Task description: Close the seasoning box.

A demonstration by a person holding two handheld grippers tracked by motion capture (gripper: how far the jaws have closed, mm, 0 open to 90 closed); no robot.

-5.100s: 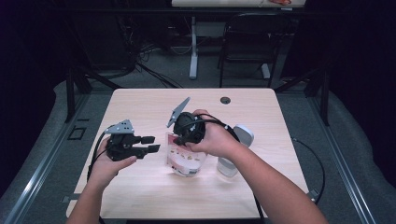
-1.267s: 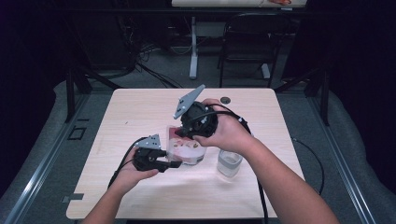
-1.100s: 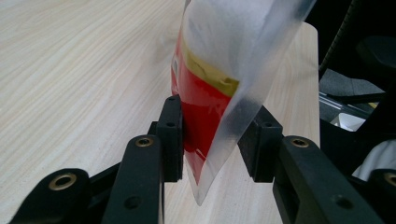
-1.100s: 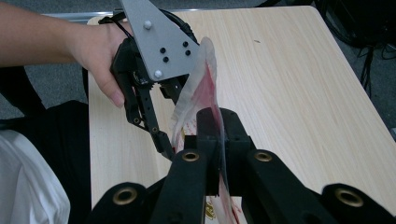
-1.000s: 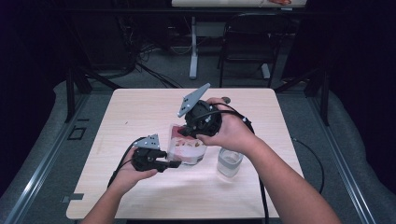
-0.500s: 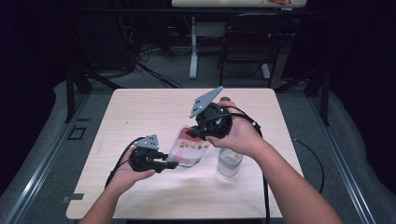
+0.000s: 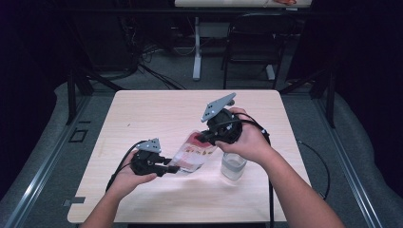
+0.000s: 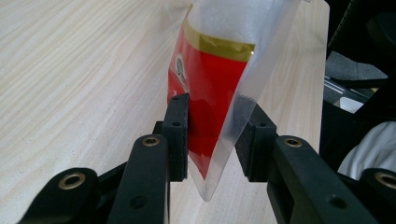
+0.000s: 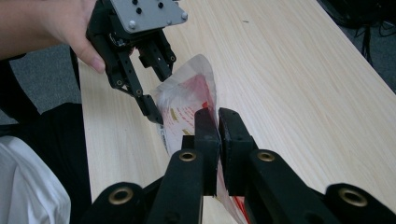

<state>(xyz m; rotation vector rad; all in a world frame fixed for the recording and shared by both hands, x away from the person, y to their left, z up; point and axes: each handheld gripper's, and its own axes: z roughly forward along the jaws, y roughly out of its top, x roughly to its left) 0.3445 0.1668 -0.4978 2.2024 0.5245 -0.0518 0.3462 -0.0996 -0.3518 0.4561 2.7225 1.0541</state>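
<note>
A: Start with the nearer tool. What has the left gripper [image 7: 167, 167] got?

B: Its jaws have just been closing in on the lower end of the plastic pouch [image 8: 219, 88]. One pad sits against the red print; whether the other has met the clear film I cannot tell, so I'd not call that a firm grip.

A: And beyond it?

B: The right gripper [image 9: 218, 122] is clamped narrow on the pouch's upper edge, so the pouch hangs slanted between the two tools, above the table [image 7: 157, 109]. Just beside the right gripper stands a clear cup [image 7: 234, 165].

A: How will the pouch handle?

B: Light and limp, I'd judge, and the film looks slick. It buckles wherever it's unsupported. Best taken at the flat sealed edges, pads square across the seam; pinching the puffed middle would likely let it slide.
</note>
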